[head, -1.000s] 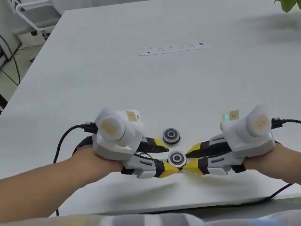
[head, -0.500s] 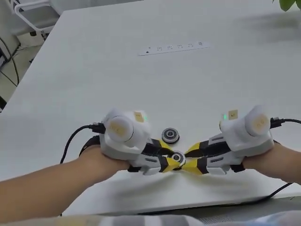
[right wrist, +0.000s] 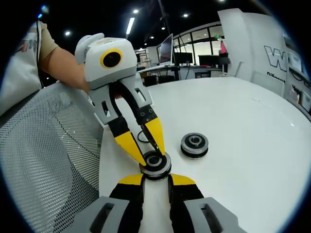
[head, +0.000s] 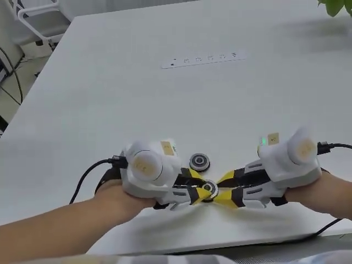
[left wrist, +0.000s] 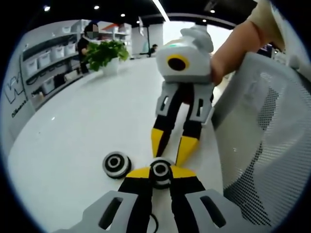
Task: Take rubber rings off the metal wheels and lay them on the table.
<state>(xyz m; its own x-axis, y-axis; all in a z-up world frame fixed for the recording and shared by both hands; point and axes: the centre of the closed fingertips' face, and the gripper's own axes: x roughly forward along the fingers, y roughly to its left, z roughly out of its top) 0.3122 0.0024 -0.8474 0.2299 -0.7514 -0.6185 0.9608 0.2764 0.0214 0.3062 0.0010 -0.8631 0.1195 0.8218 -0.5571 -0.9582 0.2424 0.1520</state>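
Observation:
A metal wheel with a black rubber ring (head: pixel 209 191) sits near the table's front edge, clamped from both sides. My left gripper (head: pixel 203 192) reaches in from the left and is shut on it. From the right, my right gripper (head: pixel 216 193) is shut on the same wheel. In the left gripper view the wheel (left wrist: pixel 161 172) is between my own yellow tips, with the right gripper (left wrist: pixel 171 144) pointing down at it. The right gripper view has the wheel (right wrist: pixel 155 165) at my tips and the left gripper (right wrist: pixel 145 141) opposite. A second wheel (head: pixel 199 161) (left wrist: pixel 116 164) (right wrist: pixel 195 144) lies flat just beyond.
A white power strip (head: pixel 203 56) lies far across the table (head: pixel 110 99). A green plant (head: pixel 335 4) stands at the far right corner. Black cables trail from both grippers. A mesh chair back (right wrist: pixel 43 160) is close behind the table's front edge.
My left gripper has slid right and shut its jaws on the wheel. The right gripper has kept its hold. The wheel has shifted slightly toward the front edge.

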